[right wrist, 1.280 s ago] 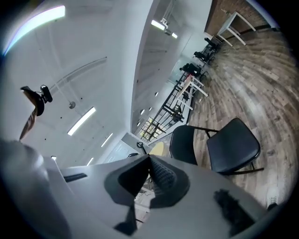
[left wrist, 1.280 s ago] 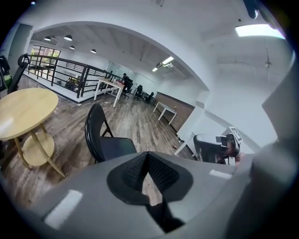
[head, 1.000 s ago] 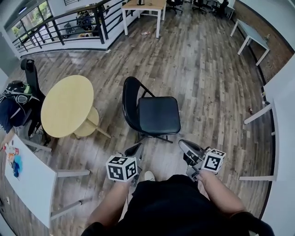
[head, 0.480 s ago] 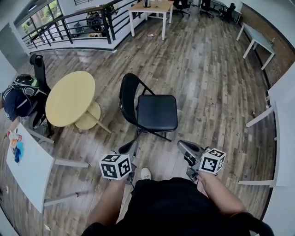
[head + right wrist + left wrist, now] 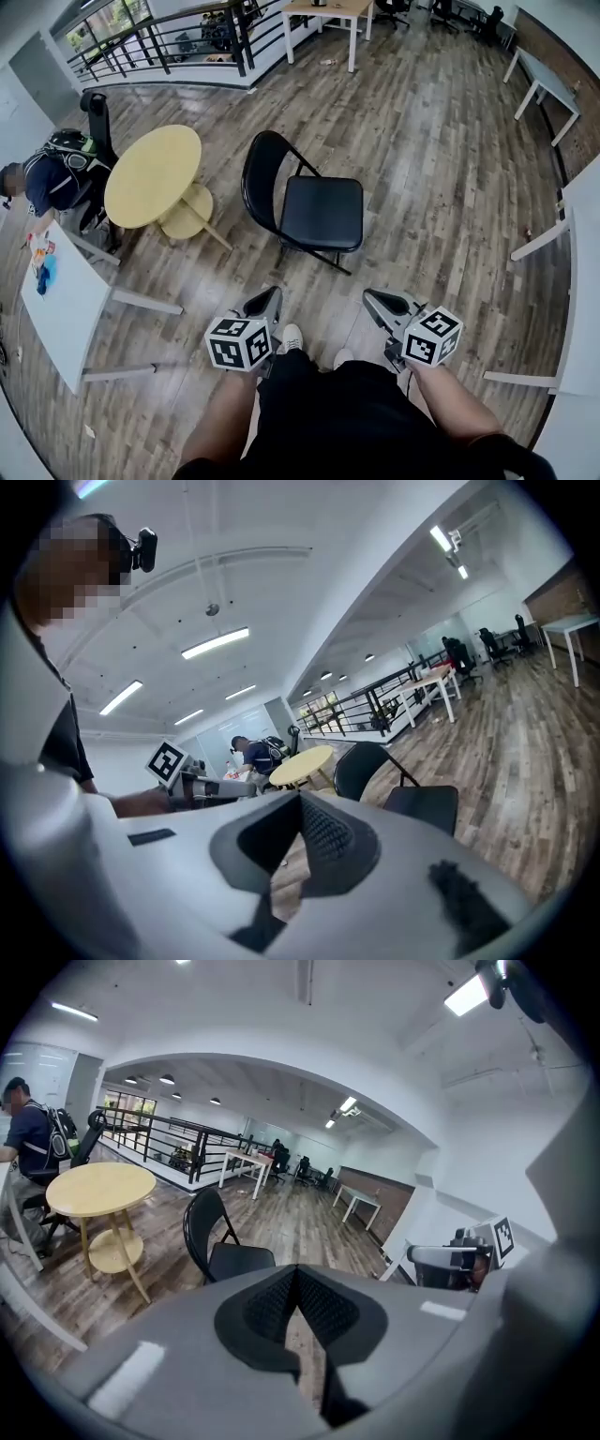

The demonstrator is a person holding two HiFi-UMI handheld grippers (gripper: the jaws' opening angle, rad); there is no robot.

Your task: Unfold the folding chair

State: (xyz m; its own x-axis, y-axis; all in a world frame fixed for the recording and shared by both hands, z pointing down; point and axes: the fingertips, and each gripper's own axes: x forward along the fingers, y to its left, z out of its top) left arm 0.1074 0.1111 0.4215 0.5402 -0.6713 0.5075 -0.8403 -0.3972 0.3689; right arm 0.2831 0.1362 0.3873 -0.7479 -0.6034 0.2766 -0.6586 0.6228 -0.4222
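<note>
The black folding chair [image 5: 309, 211] stands unfolded on the wood floor, seat flat and backrest upright at its left. It also shows in the left gripper view [image 5: 220, 1246] and the right gripper view [image 5: 403, 785]. My left gripper [image 5: 268, 298] is shut and empty, held close to my body, well short of the chair. My right gripper [image 5: 375, 298] is likewise shut with nothing in it, off to the right and apart from the chair.
A round yellow table [image 5: 155, 178] stands left of the chair. A white table [image 5: 61, 300] is at the near left, where a person [image 5: 47, 178] with a backpack sits. More white tables [image 5: 562, 244] line the right; a black railing [image 5: 178, 37] runs along the back.
Both grippers have drawn back from the chair toward my body, and the whole view has shifted so the chair sits farther away. The chair itself has not moved.
</note>
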